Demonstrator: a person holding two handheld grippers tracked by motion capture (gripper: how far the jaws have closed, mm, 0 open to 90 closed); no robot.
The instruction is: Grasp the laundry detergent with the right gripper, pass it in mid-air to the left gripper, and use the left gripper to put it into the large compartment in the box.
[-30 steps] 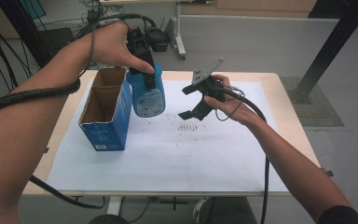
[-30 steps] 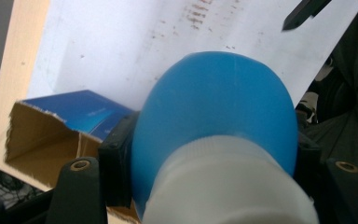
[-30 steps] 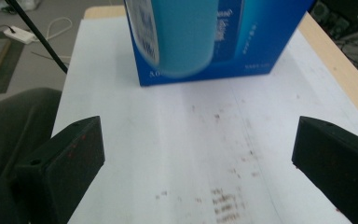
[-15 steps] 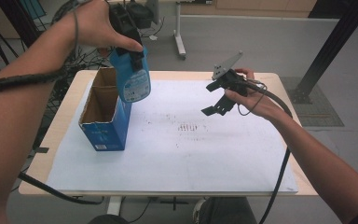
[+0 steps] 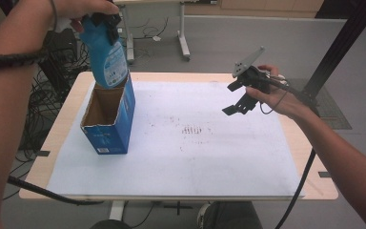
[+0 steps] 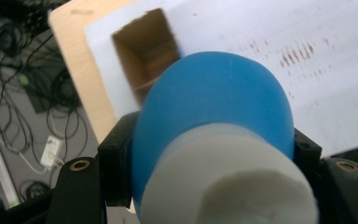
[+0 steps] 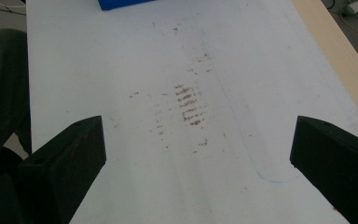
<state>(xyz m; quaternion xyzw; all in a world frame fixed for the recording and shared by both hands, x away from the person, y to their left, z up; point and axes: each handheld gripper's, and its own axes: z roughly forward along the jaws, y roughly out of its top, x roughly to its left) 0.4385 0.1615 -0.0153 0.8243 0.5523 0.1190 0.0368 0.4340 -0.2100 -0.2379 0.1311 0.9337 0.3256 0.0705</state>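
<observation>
The left tool (image 5: 106,21) is clenched on a blue bottle (image 5: 106,55) near its white cap (image 6: 223,186), the black jaws pressed against either side of the neck. The bottle is held tilted above the surface, its base just over the open top of a blue box (image 5: 108,119) (in the left gripper view the brown inside of the box is seen past the bottle's rounded body). The box stands upright at the left of a white sheet (image 5: 181,162) laid on the wooden surface (image 5: 310,157). The right tool (image 5: 236,102) is held above the sheet's right part, well apart from the box, its jaws spread wide with nothing between them; brown smudges (image 7: 189,109) are seen on the sheet below it
</observation>
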